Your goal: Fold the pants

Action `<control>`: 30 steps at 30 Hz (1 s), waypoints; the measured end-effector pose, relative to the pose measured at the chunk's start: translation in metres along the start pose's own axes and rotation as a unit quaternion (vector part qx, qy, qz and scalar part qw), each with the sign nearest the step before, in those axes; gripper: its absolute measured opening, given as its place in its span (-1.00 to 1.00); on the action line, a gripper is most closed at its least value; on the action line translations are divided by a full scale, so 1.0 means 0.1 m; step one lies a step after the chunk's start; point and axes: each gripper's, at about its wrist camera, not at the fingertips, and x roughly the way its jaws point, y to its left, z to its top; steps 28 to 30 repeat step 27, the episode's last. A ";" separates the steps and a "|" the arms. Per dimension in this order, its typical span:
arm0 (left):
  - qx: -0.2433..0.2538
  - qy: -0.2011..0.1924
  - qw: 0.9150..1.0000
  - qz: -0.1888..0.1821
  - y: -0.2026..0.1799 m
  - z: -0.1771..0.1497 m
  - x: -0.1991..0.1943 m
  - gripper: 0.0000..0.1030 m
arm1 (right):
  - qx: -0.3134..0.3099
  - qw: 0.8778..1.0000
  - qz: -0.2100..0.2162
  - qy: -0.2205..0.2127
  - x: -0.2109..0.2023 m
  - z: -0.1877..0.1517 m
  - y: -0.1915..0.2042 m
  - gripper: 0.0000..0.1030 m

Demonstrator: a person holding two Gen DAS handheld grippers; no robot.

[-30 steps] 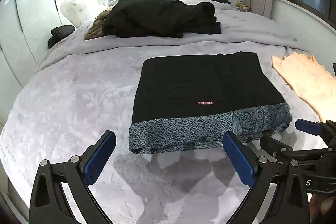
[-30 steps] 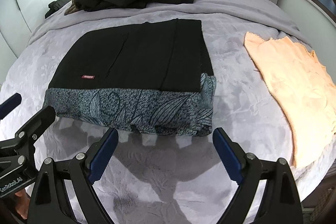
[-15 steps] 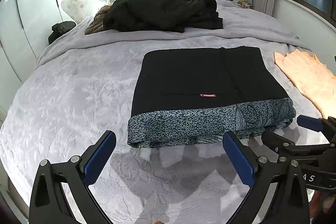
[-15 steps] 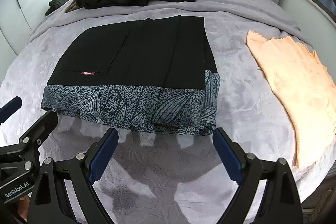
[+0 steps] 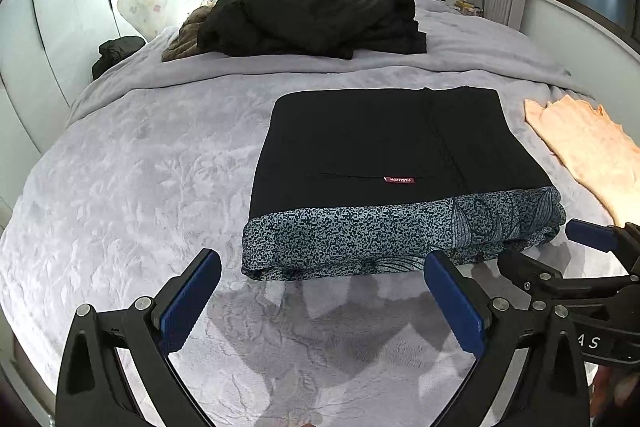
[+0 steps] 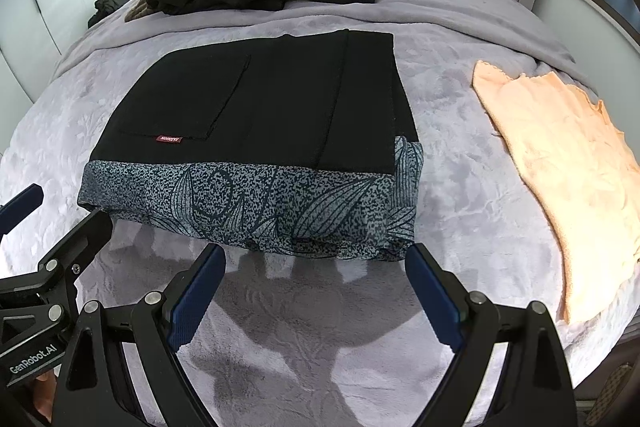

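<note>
Lying flat on the bed (image 5: 120, 187), the pants (image 5: 392, 155) are folded into a neat dark block with a gray patterned band along the near edge. That near edge runs left to right, just past both grippers. The left gripper (image 5: 320, 295) is spread wide and holds nothing, near the band's left half. The right gripper (image 6: 316, 287) is spread wide too, near the band's right end. Neither one touches the cloth. Both look about as close. A peach cloth (image 6: 560, 163) lies apart on the right. The folding looks nearly done.
</note>
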 end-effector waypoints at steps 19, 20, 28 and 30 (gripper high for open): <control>0.003 0.007 1.000 -0.010 0.02 0.00 0.03 0.97 | 0.001 1.000 0.001 -0.002 0.00 0.01 -0.02 0.81; 0.002 0.007 1.000 -0.011 0.02 0.00 0.03 0.97 | 0.002 1.000 0.002 -0.002 0.00 0.01 -0.02 0.81; 0.006 0.004 1.000 -0.011 0.02 -0.01 0.03 0.97 | 0.000 1.000 0.006 -0.001 0.00 0.01 -0.05 0.81; 0.006 0.004 1.000 -0.011 0.02 -0.01 0.03 0.97 | 0.000 1.000 0.006 -0.001 0.00 0.01 -0.05 0.81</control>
